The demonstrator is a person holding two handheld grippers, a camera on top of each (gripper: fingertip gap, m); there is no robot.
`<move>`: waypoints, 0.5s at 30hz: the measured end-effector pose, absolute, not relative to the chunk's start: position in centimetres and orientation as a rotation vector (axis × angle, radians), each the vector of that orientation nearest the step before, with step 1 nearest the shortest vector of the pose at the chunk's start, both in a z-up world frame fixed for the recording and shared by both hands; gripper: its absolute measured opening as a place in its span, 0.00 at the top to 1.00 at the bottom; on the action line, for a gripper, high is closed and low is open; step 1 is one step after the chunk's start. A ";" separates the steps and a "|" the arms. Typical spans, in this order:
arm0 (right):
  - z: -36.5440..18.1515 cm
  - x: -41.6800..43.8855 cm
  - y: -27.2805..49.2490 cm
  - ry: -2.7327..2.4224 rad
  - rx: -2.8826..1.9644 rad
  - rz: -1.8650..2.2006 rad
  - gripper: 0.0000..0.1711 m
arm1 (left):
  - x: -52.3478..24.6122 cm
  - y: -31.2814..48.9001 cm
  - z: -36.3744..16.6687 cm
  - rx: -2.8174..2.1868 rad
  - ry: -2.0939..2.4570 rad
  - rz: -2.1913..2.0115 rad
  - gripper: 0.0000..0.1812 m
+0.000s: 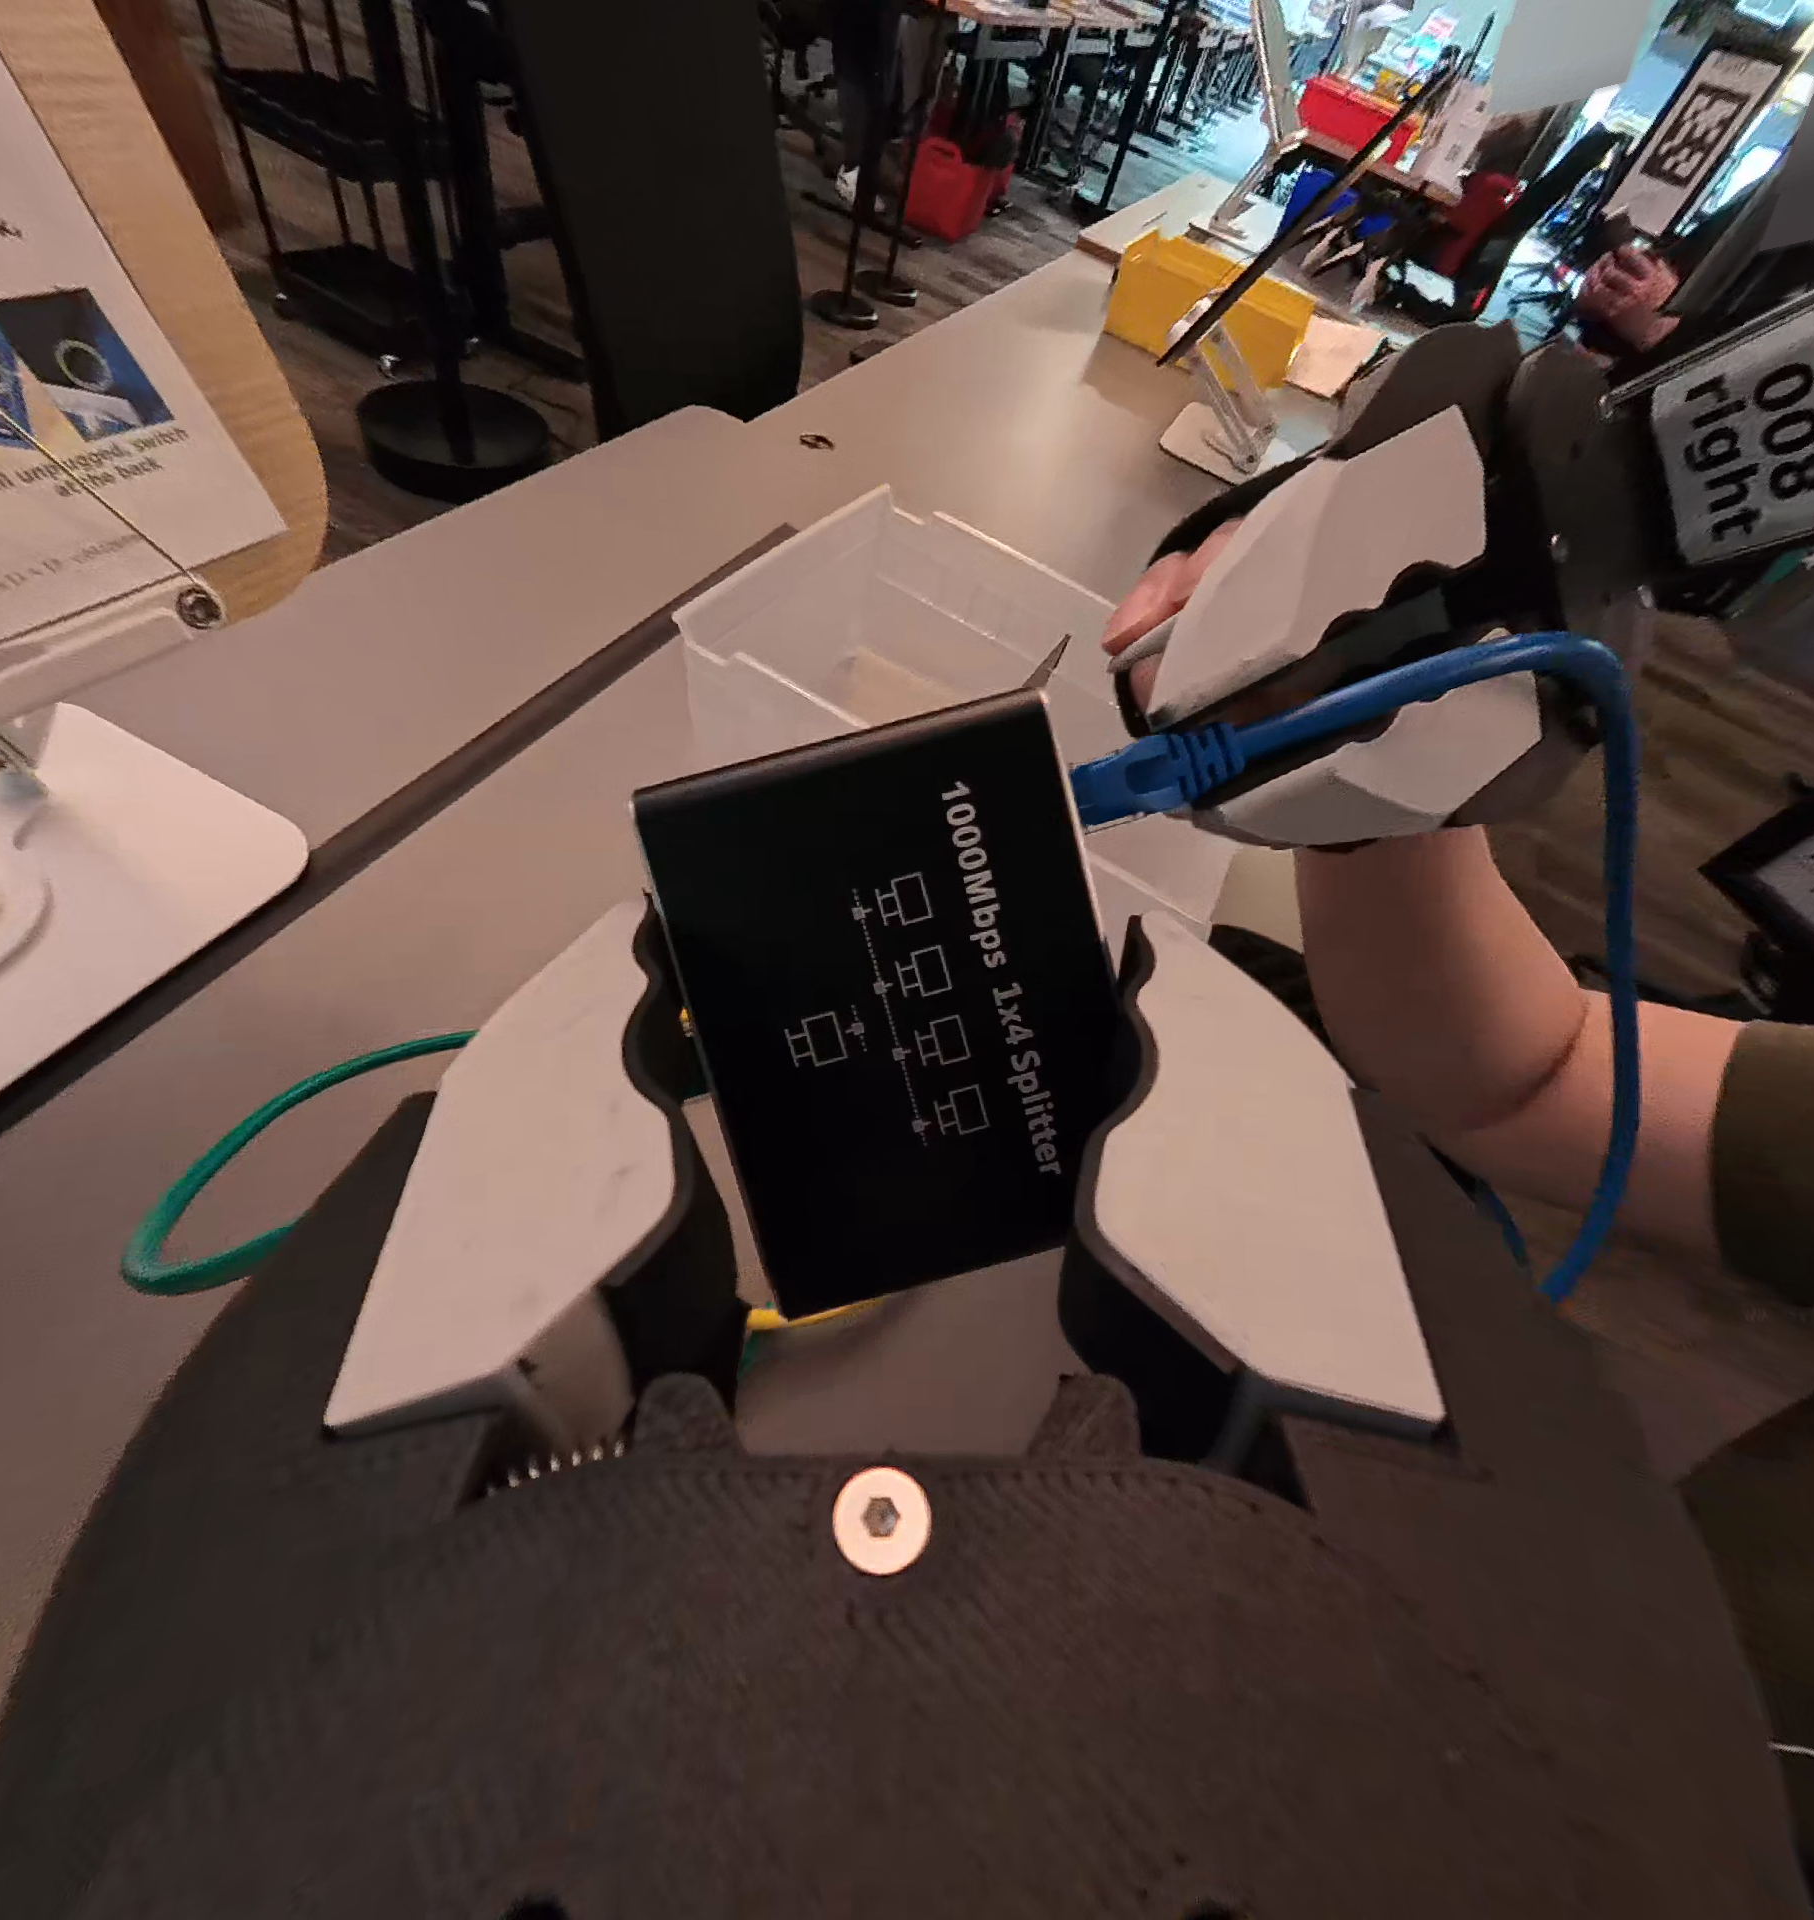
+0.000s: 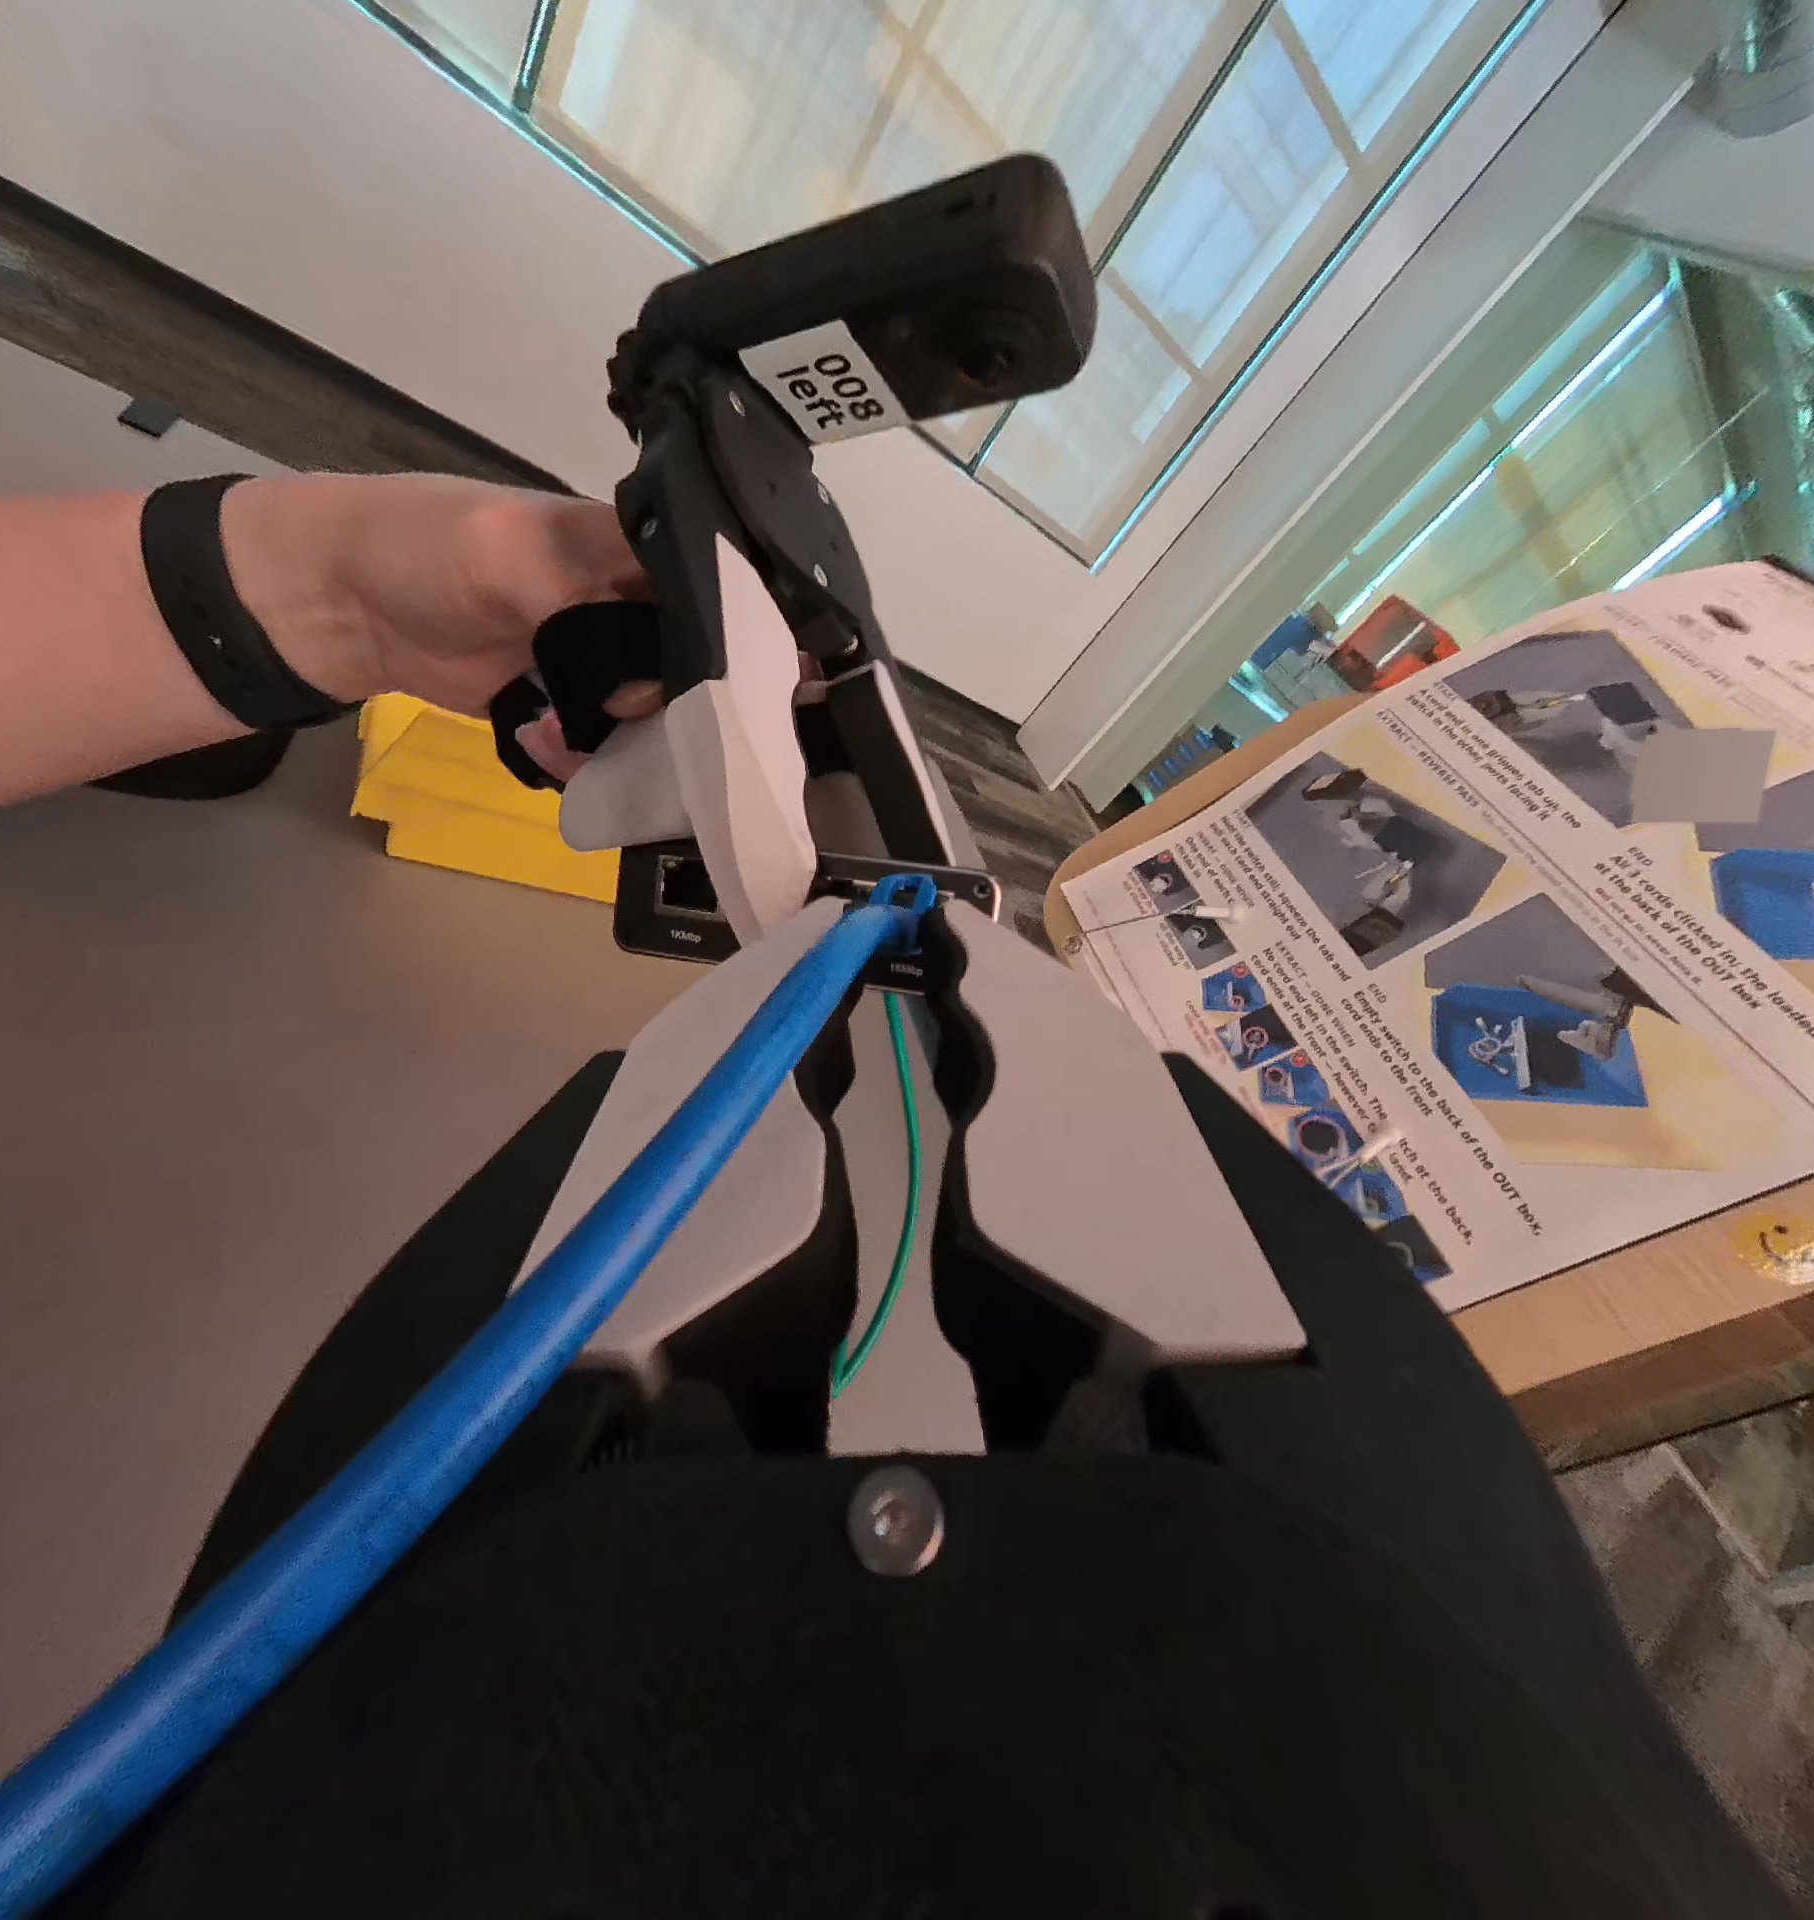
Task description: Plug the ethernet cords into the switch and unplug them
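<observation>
My left gripper (image 1: pixel 887 935) is shut on the black switch (image 1: pixel 861 1174) and holds it above the grey table. My right gripper (image 1: pixel 1183 743) comes in from the upper right, shut on the plug (image 1: pixel 1121 784) of the blue cord (image 1: pixel 1609 935). The plug's tip meets the switch's port side; I cannot tell how deep it sits. In the right wrist view my right gripper (image 2: pixel 898 930) pinches the blue plug (image 2: pixel 903 894) against the switch's port face (image 2: pixel 674 914), and the left gripper (image 2: pixel 861 878) clamps the switch from above. A green cord (image 1: pixel 217 1174) and a yellow cord (image 1: pixel 809 1320) hang below the switch.
A clear plastic bin (image 1: pixel 882 623) sits just behind the switch. An instruction sheet on a white stand (image 1: pixel 155 831) is at the left. A yellow bin (image 1: pixel 1194 301) stands farther back. In the right wrist view an instruction board (image 2: pixel 1454 935) is at the right and yellow bins (image 2: pixel 446 790) lie behind.
</observation>
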State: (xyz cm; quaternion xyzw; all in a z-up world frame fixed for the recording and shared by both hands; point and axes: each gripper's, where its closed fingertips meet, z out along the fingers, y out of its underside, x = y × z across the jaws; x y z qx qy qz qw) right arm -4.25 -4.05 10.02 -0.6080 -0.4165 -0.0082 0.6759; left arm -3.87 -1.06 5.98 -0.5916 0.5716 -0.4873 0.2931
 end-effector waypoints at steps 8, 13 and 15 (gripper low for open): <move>9.6 -4.2 -3.9 -0.928 -1.414 -0.021 0.93 | -3.5 -1.1 5.7 -1.582 1.509 -1.299 0.57; 9.2 -4.2 -3.4 -0.922 -1.420 -0.017 0.93 | -3.8 -0.4 5.5 -1.611 1.490 -1.202 0.57; 9.4 -4.3 -2.9 -0.898 -1.402 -0.026 0.93 | -3.9 0.2 5.7 -1.616 1.475 -1.172 0.57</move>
